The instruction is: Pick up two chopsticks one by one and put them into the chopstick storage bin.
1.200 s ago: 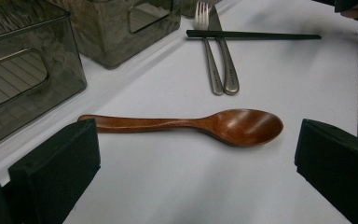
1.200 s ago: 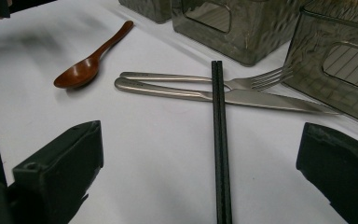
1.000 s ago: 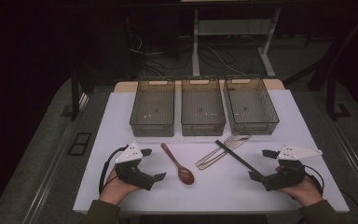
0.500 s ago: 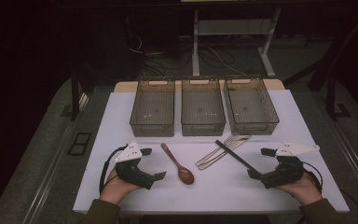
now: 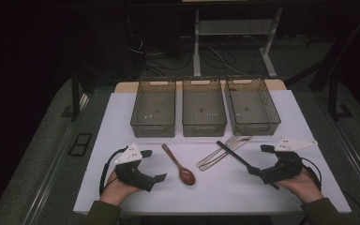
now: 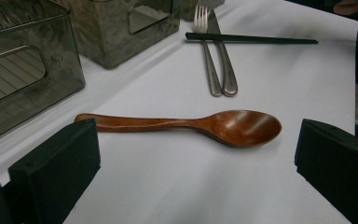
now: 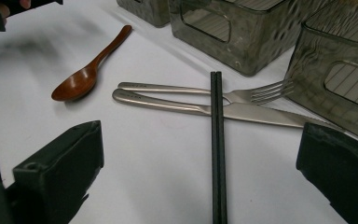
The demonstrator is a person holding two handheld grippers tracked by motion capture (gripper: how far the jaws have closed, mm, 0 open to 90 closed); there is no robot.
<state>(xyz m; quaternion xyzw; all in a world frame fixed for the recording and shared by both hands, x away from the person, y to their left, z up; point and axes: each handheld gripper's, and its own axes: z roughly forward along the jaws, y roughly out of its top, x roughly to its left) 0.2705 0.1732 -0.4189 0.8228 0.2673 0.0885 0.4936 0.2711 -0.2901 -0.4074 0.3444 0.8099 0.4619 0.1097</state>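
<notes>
A brown wooden spoon point(image 5: 179, 165) lies on the white table point(image 5: 120, 123), its bowl toward the front. My left gripper point(image 5: 153, 165) rests open just left of it; in the left gripper view the spoon point(image 6: 182, 125) lies crosswise ahead of the wide-apart jaws point(image 6: 196, 172). A steel fork and knife point(image 5: 222, 151) lie side by side at centre right, with black chopsticks point(image 5: 236, 157) laid across them. My right gripper point(image 5: 258, 159) stands open at the chopsticks' near end. In the right gripper view the chopsticks point(image 7: 218, 149) run straight between the jaws point(image 7: 200, 177), touching neither.
Three smoky clear bins stand in a row behind the cutlery: left point(image 5: 153, 80), middle point(image 5: 204, 80), right point(image 5: 249, 79). All look empty. The knife point(image 7: 191, 108) and fork point(image 7: 191, 89) lie close to the right bin's front wall. Dark floor and cables surround the table.
</notes>
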